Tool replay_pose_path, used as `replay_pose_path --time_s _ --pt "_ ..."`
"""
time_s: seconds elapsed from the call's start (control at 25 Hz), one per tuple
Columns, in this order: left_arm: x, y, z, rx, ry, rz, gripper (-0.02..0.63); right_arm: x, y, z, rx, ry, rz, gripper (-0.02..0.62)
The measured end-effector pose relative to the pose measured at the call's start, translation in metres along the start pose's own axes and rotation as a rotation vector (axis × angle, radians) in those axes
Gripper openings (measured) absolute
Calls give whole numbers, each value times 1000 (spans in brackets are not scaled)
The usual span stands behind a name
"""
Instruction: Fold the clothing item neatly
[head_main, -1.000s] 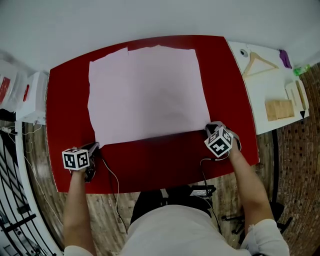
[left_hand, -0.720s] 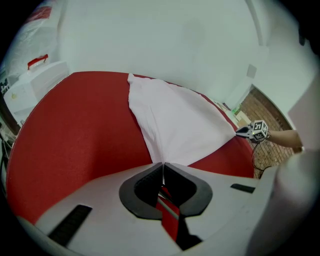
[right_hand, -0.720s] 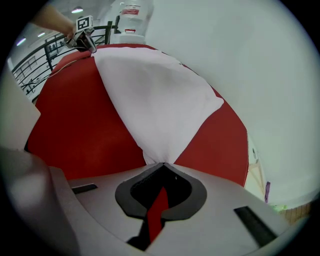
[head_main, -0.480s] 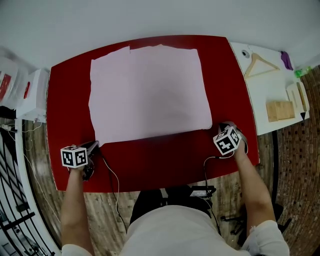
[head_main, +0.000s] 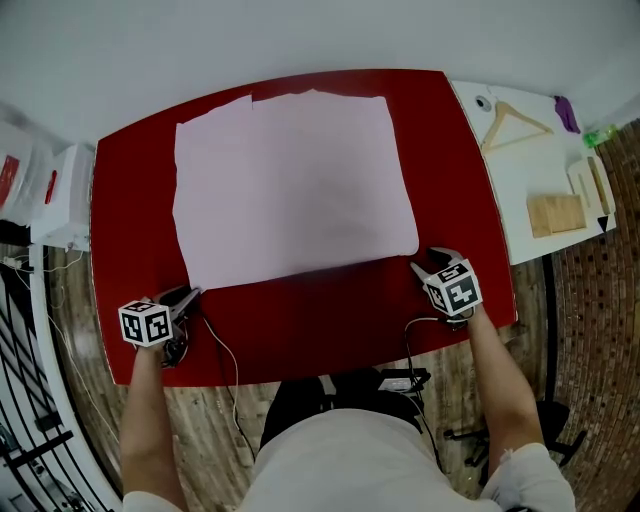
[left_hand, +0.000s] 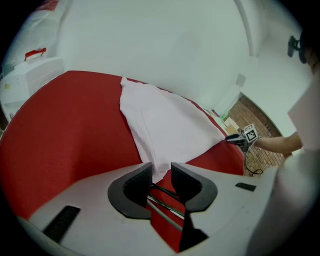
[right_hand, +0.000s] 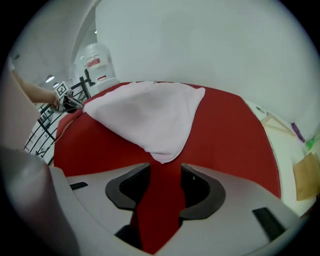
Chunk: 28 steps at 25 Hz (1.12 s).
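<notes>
A pale pink garment (head_main: 295, 185) lies spread flat on the red table (head_main: 330, 320). My left gripper (head_main: 188, 296) is at its near left corner. In the left gripper view that corner (left_hand: 159, 171) lies loose between the jaws of the left gripper (left_hand: 161, 175), which have just been opening; the pads do not press it. My right gripper (head_main: 420, 266) is at the near right corner. Its jaws have just been opening too and the right gripper (right_hand: 164, 175) stands wide apart, with the garment's corner (right_hand: 162, 157) just ahead of them on the table.
A white side table (head_main: 520, 180) to the right carries a wooden hanger (head_main: 515, 122) and wooden blocks (head_main: 557, 214). A white box (head_main: 62, 195) sits off the table's left end. Cables hang below the front edge. A water bottle (right_hand: 95, 62) stands beyond the far left.
The right gripper has rolled and drawn back a little from the garment's near right corner. The left gripper has slipped slightly toward the front edge. The garment stays flat.
</notes>
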<state>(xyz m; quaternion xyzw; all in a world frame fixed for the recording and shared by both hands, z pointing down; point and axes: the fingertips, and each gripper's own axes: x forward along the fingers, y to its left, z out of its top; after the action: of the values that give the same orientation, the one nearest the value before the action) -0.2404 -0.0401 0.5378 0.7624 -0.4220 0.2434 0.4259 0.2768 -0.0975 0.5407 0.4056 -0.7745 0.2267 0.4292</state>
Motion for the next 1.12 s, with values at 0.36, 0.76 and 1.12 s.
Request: replay_pose_path --time_s 0.36,0.76,1.12 --pt "12 -1 -2 136 72 58 109 15 5 4 185 6 50 161" --pt "9 7 -2 128 59 119 28 13 -8 3 104 20 -41 32" --pt "7 10 -4 111 58 117 17 3 -19 -3 -118 73 -131 29"
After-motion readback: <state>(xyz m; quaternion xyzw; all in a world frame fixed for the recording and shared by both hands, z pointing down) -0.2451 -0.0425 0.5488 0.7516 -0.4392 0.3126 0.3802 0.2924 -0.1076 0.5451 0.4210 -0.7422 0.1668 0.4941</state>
